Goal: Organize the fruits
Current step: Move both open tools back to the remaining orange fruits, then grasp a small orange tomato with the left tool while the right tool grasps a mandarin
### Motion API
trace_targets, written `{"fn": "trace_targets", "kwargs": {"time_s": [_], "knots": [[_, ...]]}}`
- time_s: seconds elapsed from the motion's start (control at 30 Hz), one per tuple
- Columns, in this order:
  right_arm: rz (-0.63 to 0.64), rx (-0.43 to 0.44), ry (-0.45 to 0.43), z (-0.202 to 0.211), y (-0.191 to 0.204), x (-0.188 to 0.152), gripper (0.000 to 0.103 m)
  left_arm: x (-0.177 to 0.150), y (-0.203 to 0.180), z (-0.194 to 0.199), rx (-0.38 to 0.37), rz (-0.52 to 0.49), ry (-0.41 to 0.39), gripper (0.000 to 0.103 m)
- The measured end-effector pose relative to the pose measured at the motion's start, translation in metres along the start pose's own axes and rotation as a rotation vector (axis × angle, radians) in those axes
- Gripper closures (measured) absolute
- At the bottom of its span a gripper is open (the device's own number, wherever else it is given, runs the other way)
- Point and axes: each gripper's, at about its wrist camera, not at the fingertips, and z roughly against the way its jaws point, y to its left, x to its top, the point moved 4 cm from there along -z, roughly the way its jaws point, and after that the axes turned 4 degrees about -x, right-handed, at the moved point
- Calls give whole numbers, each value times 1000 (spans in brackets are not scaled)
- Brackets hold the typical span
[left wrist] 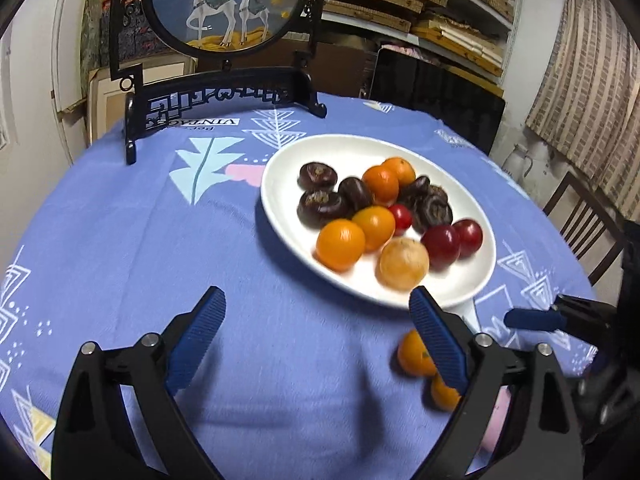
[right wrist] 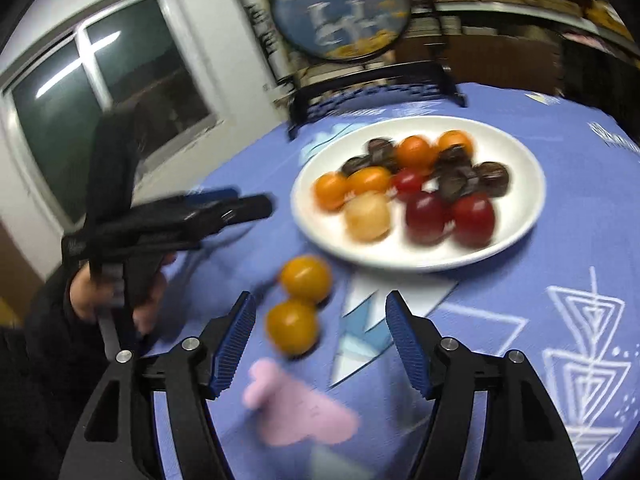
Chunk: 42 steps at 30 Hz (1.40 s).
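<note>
Both tongs, left (left wrist: 316, 320) and right (right wrist: 320, 320), gape empty; I see two oranges (right wrist: 306, 280) on the bench (left wrist: 120, 240) beside the plate (right wrist: 520, 220), its blurred fruit hard to identify

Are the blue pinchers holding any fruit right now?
No, nothing is held. The left gripper and right gripper are both open, and two orange fruits lie loose on the tablecloth.

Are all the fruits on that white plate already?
No. Two oranges lie on the blue cloth beside the white plate, touching each other. The other fruits sit on it.
</note>
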Motion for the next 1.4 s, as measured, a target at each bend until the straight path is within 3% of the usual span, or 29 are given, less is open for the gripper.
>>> {"fn": "trace_targets", "kwargs": {"time_s": [0.2,0.3,0.53,0.73,1.4], "knots": [[14,-14,42,-16,17,-3,36,-6,-7,9,29,-19,-13,12],[32,-37,77,-25,24,-4,48,-10,-4,11,27,-5,-13,12],[42,-58,106,-36,31,-6,49,-14,4,7,7,41,-6,12],[9,-69,146,-46,25,-6,66,-15,0,6,9,25,-3,12],[-107,-19,93,-25,1,-15,66,-19,-10,-2,44,-31,33,12]]}}
